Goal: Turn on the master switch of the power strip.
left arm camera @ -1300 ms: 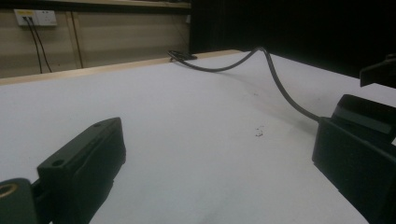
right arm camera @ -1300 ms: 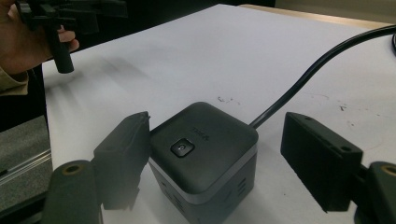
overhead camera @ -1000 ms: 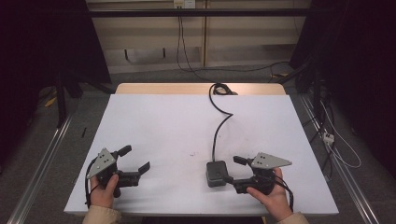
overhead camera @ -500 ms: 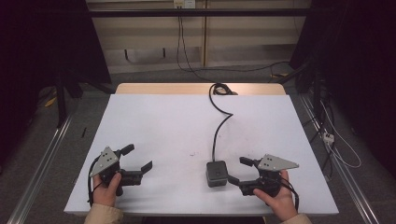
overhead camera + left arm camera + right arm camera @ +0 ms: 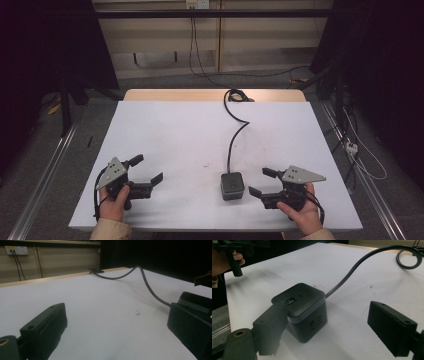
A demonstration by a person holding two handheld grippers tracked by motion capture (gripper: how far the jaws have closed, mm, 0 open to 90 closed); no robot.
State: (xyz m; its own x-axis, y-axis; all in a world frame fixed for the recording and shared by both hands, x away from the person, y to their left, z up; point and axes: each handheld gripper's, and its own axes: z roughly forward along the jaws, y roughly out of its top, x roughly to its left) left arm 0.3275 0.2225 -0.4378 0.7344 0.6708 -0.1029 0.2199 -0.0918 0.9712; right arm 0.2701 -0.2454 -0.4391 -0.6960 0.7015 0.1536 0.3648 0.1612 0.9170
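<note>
The black power cube [image 5: 232, 185] sits on the white table [image 5: 200, 130], near my edge and a bit to the right of the middle. Its black cord [image 5: 234, 137] comes out of the far side and runs away from me in a wavy line to a loop at the back of the table. So the long way of this thing points away from me, and the cube is the end close to me. My right tongs [image 5: 259, 182] are just beside the cube, on its right, and they point at it. My right hand [image 5: 300, 214] holds them low over the table. Their jaws have just been opening and now stand wide apart, with nothing in them. In the right gripper view the cube [image 5: 300, 308] sits just in front of the left jaw, a little to the side and not between the two jaws. My left tongs [image 5: 148, 171] are well apart from the cube, over on the left side. Their jaws are open too and hold nothing. My right hand is much nearer, so I think it should go first. It needs to slide a bit toward the cube so one jaw goes on each side.
</note>
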